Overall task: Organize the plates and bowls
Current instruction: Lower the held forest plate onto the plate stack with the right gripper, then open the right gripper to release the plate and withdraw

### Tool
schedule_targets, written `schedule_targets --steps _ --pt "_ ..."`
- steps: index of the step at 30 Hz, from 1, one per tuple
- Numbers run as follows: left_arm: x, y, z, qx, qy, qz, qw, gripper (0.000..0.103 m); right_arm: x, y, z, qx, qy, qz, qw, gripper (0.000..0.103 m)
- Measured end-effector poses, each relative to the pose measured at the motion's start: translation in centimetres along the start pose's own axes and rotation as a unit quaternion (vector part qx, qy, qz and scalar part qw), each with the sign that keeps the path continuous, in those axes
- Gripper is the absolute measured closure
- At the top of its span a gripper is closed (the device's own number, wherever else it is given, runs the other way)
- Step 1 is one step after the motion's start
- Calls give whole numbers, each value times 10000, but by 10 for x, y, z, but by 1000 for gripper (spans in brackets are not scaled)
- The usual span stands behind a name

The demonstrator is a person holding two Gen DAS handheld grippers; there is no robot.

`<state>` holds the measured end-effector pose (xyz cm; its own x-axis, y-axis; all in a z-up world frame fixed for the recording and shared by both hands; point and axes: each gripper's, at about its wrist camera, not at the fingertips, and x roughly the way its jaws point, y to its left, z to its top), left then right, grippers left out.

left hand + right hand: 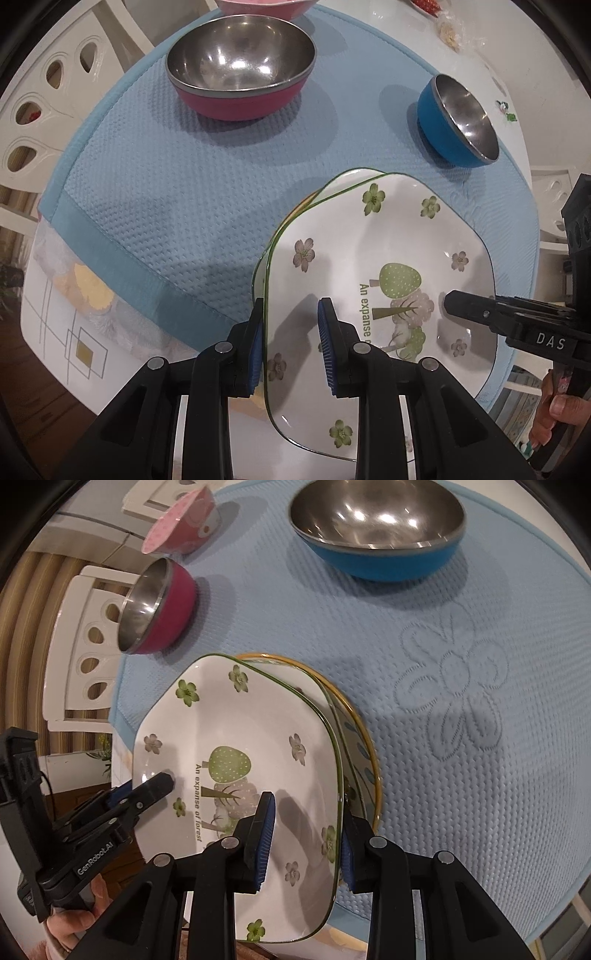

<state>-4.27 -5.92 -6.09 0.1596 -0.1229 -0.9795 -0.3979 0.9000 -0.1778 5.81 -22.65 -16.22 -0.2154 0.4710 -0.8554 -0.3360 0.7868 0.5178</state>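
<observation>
Between the left claw's (291, 347) spread fingers sits the left rim of the flowered plate (369, 280), stacked on other plates at the blue mat's (166, 206) near edge. Ahead lie a pink bowl (240, 74) and, rightward, a blue bowl (458, 118), with bare mat between. Only the right view shows the yellow-rimmed plate (364, 731) underneath, the right claw (306, 838) straddling the flowered plate's right rim, fingers apart, and open mat right of them.
</observation>
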Motion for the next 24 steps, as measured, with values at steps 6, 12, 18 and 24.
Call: schedule_targets --steps 6,12,18,24 --pt "5 -5 7 -164 93 0 9998 76 2 -1 0 138 -41 163 9998 72" --pt "3 -15 9 -102 24 -56 9999 73 -1 -1 -1 80 -41 184 9998 71" --pt "6 -10 8 -276 70 -44 9996 73 -11 -10 -4 109 -47 221 9997 71" --pt "-4 1 9 -472 -17 -24 9989 73 -17 -15 -4 107 -79 202 9997 71"
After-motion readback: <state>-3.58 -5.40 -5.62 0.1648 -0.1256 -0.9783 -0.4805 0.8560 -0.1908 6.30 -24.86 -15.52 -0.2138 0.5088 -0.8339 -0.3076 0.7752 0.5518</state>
